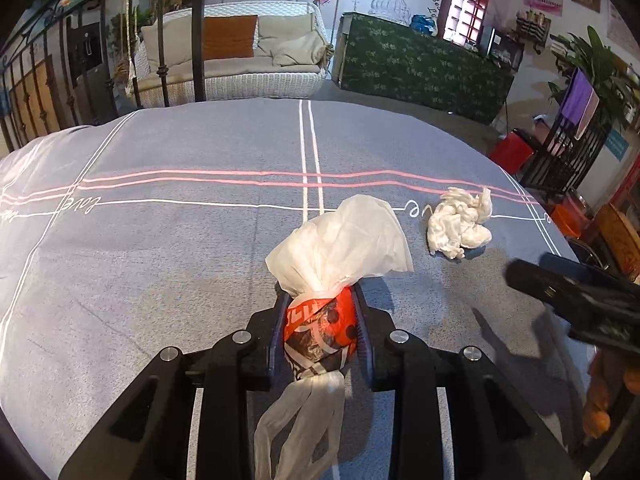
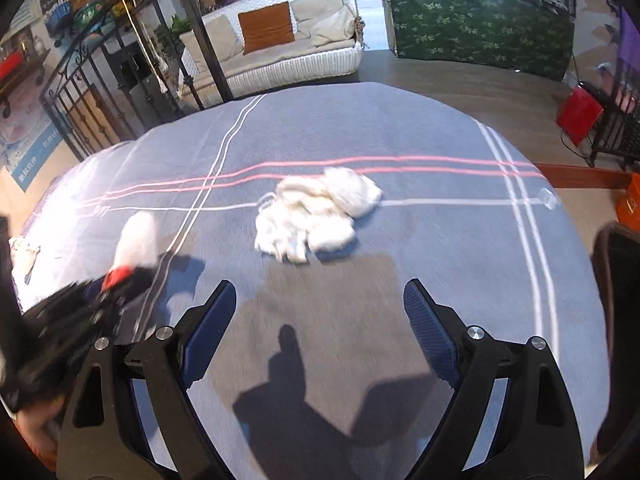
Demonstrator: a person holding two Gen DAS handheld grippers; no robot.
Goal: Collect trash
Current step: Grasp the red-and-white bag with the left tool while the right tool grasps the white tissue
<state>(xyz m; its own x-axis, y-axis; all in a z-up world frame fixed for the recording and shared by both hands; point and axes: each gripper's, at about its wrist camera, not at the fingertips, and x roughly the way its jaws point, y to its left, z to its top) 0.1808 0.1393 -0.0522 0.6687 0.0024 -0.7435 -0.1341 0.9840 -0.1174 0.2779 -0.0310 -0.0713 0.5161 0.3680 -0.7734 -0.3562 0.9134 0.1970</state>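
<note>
My left gripper (image 1: pixel 320 300) is shut on a crumpled plastic bag (image 1: pixel 332 280), white with an orange and black printed part, held just above the grey-blue bedspread (image 1: pixel 160 240). A crumpled white tissue wad (image 1: pixel 460 224) lies on the bedspread to the right of it. In the right wrist view the same wad (image 2: pixel 316 212) lies ahead of my right gripper (image 2: pixel 320 300), which is open and empty, a short way in front of its fingertips. The left gripper with the bag (image 2: pixel 132 248) shows blurred at the left. The right gripper's body (image 1: pixel 580 300) shows at the right edge of the left view.
The bedspread has pink and white stripes. Beyond the bed stand a white wicker sofa (image 1: pixel 240 52), a black metal bed frame (image 2: pixel 92 92), a green patterned counter (image 1: pixel 420 68) and a red bin (image 2: pixel 580 114). A small clear cup-like object (image 2: pixel 548 198) lies near the bed's right edge.
</note>
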